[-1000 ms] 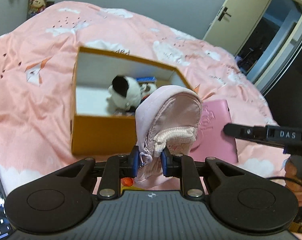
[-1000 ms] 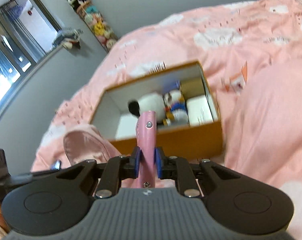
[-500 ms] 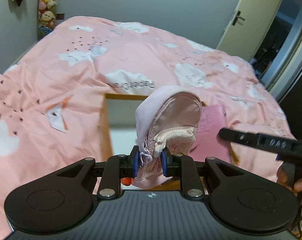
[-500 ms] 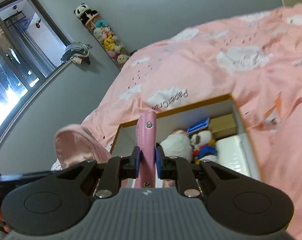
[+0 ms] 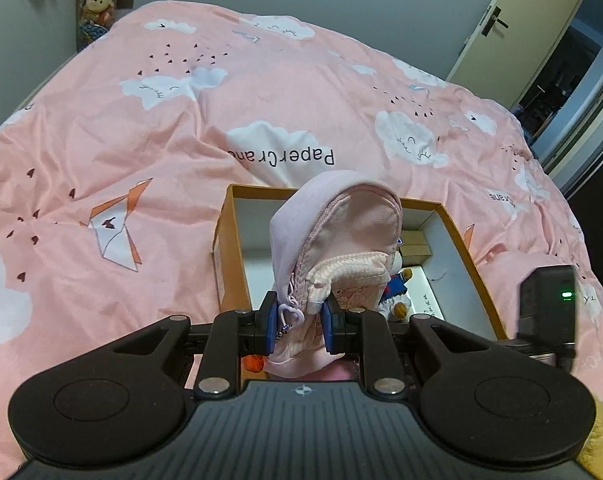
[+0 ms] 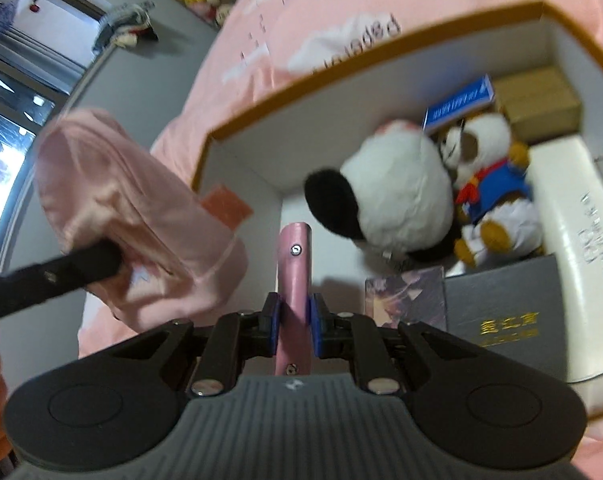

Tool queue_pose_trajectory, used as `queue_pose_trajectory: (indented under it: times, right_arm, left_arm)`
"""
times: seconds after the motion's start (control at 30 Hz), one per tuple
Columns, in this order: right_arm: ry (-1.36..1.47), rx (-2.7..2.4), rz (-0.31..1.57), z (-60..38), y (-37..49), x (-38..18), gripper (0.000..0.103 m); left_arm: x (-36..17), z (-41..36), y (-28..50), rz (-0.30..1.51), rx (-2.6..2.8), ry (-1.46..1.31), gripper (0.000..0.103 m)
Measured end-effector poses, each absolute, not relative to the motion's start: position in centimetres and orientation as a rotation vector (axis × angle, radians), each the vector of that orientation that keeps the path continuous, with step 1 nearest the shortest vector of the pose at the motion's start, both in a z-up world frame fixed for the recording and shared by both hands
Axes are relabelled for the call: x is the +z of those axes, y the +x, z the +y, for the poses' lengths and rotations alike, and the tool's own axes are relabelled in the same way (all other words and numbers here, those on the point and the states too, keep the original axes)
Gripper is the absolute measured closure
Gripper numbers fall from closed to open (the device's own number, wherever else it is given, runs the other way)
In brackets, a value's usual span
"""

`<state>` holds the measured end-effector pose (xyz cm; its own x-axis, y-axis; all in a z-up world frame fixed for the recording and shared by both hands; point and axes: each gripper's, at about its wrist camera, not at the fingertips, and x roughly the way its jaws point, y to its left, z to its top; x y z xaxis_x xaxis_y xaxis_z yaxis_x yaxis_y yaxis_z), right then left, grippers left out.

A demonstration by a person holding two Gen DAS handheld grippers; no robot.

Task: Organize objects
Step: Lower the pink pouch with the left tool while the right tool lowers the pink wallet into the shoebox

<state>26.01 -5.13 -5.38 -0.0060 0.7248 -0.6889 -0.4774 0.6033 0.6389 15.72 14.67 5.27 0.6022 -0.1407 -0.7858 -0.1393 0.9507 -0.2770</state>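
My left gripper (image 5: pixel 297 326) is shut on a small pink backpack-shaped pouch (image 5: pixel 337 240) and holds it above the open orange box (image 5: pixel 229 216) on the bed. The pouch also shows at the left of the right wrist view (image 6: pixel 133 216). My right gripper (image 6: pixel 294 316) is shut on a flat pink case (image 6: pixel 295 280), held edge-on over the near left part of the box (image 6: pixel 381 56). Inside the box lie a panda plush (image 6: pixel 389 196), a small bear in blue (image 6: pixel 493 184), a blue card box (image 6: pixel 459 104) and a brown carton (image 6: pixel 541 100).
A white case (image 6: pixel 573 240), a grey book with gold lettering (image 6: pixel 505 312) and a picture card (image 6: pixel 405 296) fill the box's near right. The pink cloud-print duvet (image 5: pixel 141 140) surrounds the box. A door (image 5: pixel 509 16) stands at the back right.
Both grippers have moved forward over the box. The right one has dropped close to it, so the pink case now hangs over the box's inside.
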Motion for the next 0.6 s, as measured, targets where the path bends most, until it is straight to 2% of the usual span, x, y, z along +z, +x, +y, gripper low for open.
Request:
queue_pose_trajectory:
  times: [0.23, 0.6]
  right_arm:
    - [0.253, 0.977, 1.401, -3.4, 26.2, -7.8, 0.087]
    - [-0.112, 0.952, 1.337, -1.6, 24.4, -7.8, 0.085]
  left_arm:
    - [4.8, 14.9, 16.7, 0.939, -0.014, -0.325, 0.079]
    - [4.2, 14.4, 17.2, 0.986, -0.040, -0.329, 0.079]
